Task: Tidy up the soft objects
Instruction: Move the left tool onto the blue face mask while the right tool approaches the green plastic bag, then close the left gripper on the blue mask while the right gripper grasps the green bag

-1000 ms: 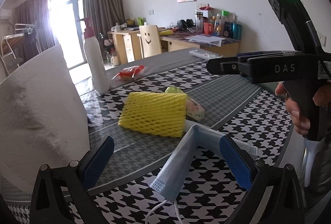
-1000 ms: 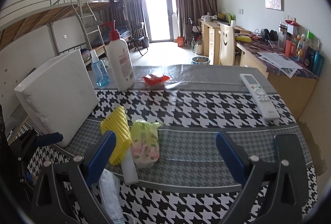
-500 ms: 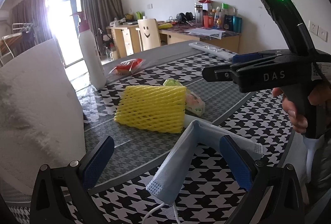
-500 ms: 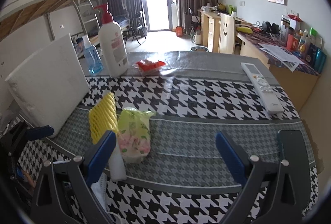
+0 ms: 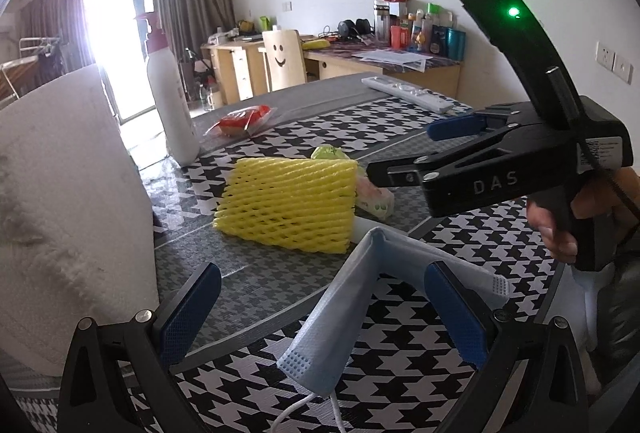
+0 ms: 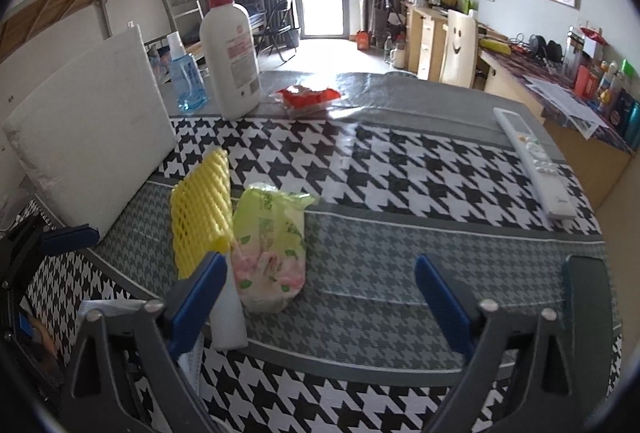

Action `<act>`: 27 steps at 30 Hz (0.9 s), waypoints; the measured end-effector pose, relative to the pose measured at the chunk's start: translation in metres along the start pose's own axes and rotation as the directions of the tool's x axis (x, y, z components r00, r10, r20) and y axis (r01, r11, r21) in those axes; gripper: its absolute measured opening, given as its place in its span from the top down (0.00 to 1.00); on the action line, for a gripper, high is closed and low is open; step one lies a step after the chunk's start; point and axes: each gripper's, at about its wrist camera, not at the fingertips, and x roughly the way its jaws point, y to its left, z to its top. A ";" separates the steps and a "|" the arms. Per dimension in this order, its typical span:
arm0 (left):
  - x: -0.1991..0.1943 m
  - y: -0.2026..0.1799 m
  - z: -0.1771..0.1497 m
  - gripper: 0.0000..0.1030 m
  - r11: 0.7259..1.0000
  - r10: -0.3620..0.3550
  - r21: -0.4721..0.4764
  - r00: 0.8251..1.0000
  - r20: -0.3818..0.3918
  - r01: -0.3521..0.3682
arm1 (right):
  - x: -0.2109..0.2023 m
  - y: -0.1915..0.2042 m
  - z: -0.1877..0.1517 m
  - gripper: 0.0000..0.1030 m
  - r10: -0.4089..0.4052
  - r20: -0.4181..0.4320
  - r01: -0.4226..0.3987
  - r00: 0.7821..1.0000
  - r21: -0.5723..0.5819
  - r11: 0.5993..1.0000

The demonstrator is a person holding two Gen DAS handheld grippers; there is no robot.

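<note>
In the left wrist view my left gripper (image 5: 320, 313) is open over a folded blue face mask (image 5: 360, 297) that lies on the table between its fingers, not pinched. Behind the mask stand a yellow foam net (image 5: 288, 201) and a green tissue pack (image 5: 372, 193). A hand holds my right gripper (image 5: 412, 149) just above them. In the right wrist view my right gripper (image 6: 320, 297) has wide jaws that are closing. The tissue pack (image 6: 272, 253) lies ahead near its left finger, untouched. The yellow net (image 6: 200, 209) and a white foam strip (image 6: 228, 317) are to the pack's left.
A white foam board (image 6: 88, 145) leans at the left, with my left gripper (image 6: 68, 233) below it. At the table's far side are a lotion bottle (image 6: 232, 61), a blue spray bottle (image 6: 184, 77) and a red snack packet (image 6: 308, 97). A remote (image 6: 536, 169) lies right.
My right gripper has sunk and moved closer to the tissue pack and yellow net, with its jaws slightly narrower. The left gripper has stayed over the mask.
</note>
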 end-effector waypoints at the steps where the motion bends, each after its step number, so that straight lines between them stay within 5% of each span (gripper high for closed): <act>1: 0.000 0.000 0.000 0.01 1.000 0.000 0.001 1.000 -0.002 0.000 | 0.002 0.000 0.000 0.14 0.016 -0.007 -0.016 1.000 0.004 1.000; 15: 0.004 0.002 0.000 0.01 1.000 -0.010 -0.003 1.000 -0.018 0.010 | 0.016 0.004 0.000 0.40 0.041 -0.059 -0.042 0.997 -0.010 0.999; 27: 0.007 0.000 -0.001 0.01 1.000 -0.018 0.001 1.000 -0.019 0.018 | 0.024 0.010 0.007 0.40 0.040 -0.075 -0.043 0.996 -0.039 0.998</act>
